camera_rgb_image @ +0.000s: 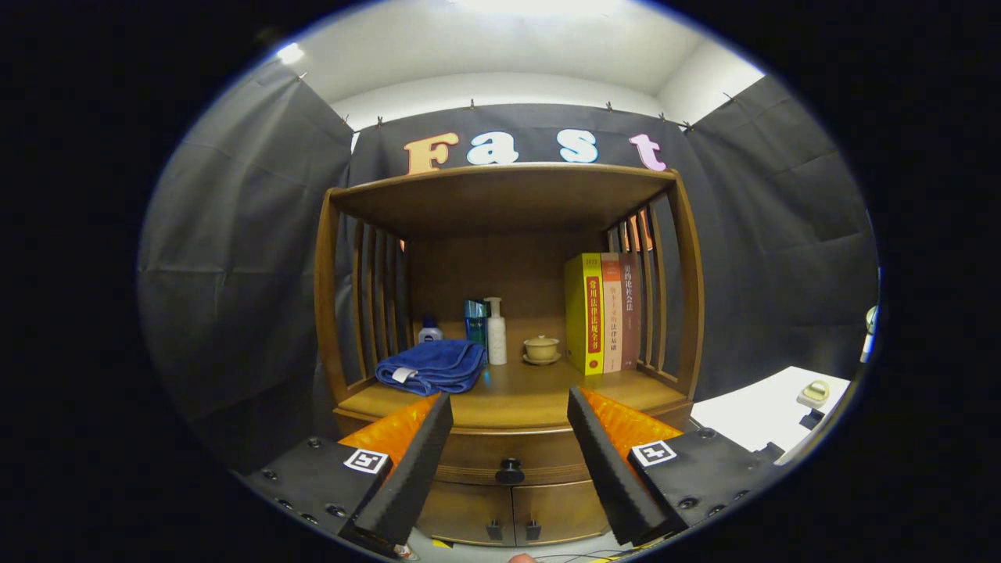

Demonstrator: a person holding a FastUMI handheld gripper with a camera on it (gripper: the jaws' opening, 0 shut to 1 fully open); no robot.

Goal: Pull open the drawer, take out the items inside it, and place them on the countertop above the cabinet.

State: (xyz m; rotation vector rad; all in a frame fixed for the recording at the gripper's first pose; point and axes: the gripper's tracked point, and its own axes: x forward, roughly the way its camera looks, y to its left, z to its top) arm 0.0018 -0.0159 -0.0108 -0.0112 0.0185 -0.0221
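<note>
— Between my fingers, what's near?
— The drawer (508,453), shut, under the tabletop (516,399). My tool (510,410) gapes wide, holding nothing.
— Where to grip?
— Its small round knob (510,471); stiff wood, likely slides with a steady pull.

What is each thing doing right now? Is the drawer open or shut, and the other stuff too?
drawer: shut, knob facing the fingers
gripper: open, fingers apart, holding nothing, short of the knob
two lower doors: shut
blue towel: folded, lying on the countertop
pump bottle: upright
books: standing upright together
small lidded cup: lid on, sitting on a saucer
</note>
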